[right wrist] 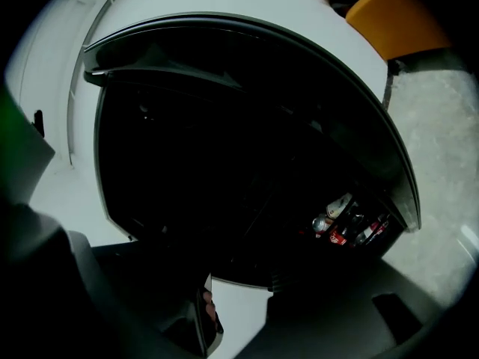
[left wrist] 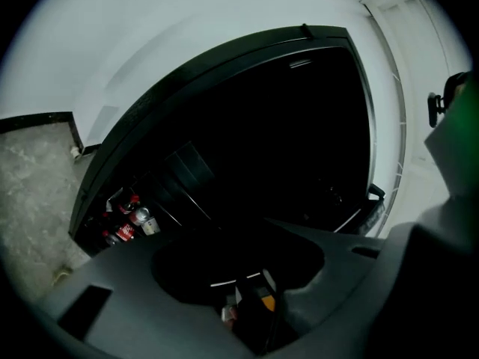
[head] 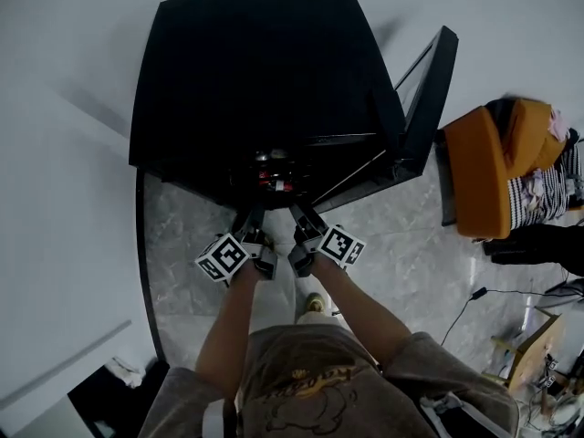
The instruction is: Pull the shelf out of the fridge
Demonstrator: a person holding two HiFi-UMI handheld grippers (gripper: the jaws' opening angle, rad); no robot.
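Note:
The black fridge [head: 246, 71] stands in front of me with its door [head: 424, 99] swung open to the right. Its inside is very dark. Faint shelf edges [left wrist: 176, 182] show in the left gripper view, above several red and silver drink cans [left wrist: 131, 219] at the bottom. The cans [right wrist: 344, 226] also show in the right gripper view. My left gripper [head: 250, 222] and right gripper [head: 306, 219] are side by side at the lower front of the opening, pointing in. Both look open, with nothing visible between the jaws.
An orange chair [head: 488, 162] piled with clothes stands just right of the open door. A cable [head: 474, 295] and clutter lie on the marble floor [head: 182, 235] at the right. White walls run behind and to the left of the fridge.

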